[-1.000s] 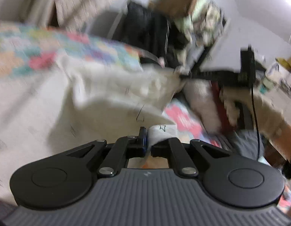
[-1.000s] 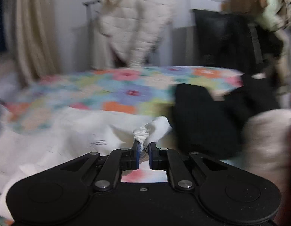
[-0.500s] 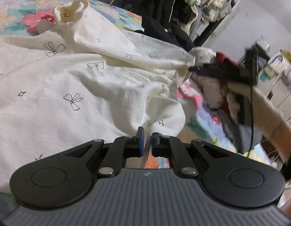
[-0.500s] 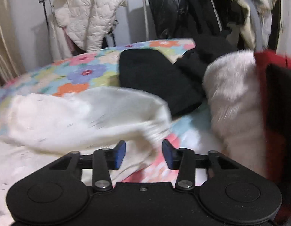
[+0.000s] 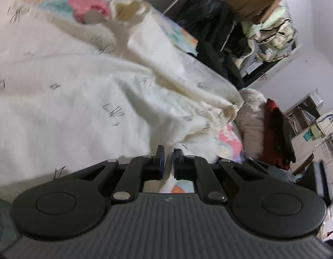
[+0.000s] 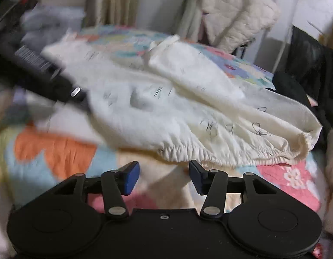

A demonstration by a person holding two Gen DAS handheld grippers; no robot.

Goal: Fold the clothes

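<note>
- The cream garment (image 5: 84,90), printed with small black bows, lies spread and rumpled over the bed (image 6: 52,151), whose cover is a bright floral quilt in orange, pink and pale blue.
- The left tongs (image 5: 168,159) are drawn narrow, their blue-padded fingers nearly together, with a fold of the cream cloth pinched between them at the garment's near edge.
- From the right wrist view, those left tongs (image 6: 80,101) come in from the left side of the bed, a dark blurred shape touching the cloth's left part.
- The right tongs (image 6: 164,177) stand wide, blue pads well apart and nothing between them; they hang just beside the garment's gathered elastic hem (image 6: 209,153), which faces the near edge of the bed.
- One sleeve or folded panel (image 6: 188,69) lies across the top of the garment, running toward the far side of the bed.
- The garment's right end bunches into a puckered corner (image 6: 304,140) near the right edge of the bed.
- A dark heap of clothes (image 6: 306,71) sits at the far right corner of the bed, touching the cream cloth's edge.
- A pale fluffy bundle (image 5: 252,116) with a red and black item (image 5: 276,129) beside it rests off the bed's right side, in the left wrist view.
- A cream quilted jacket (image 6: 235,13) hangs behind the bed against the wall.
- Both views are smeared by motion, so finer print and seams cannot be told.
</note>
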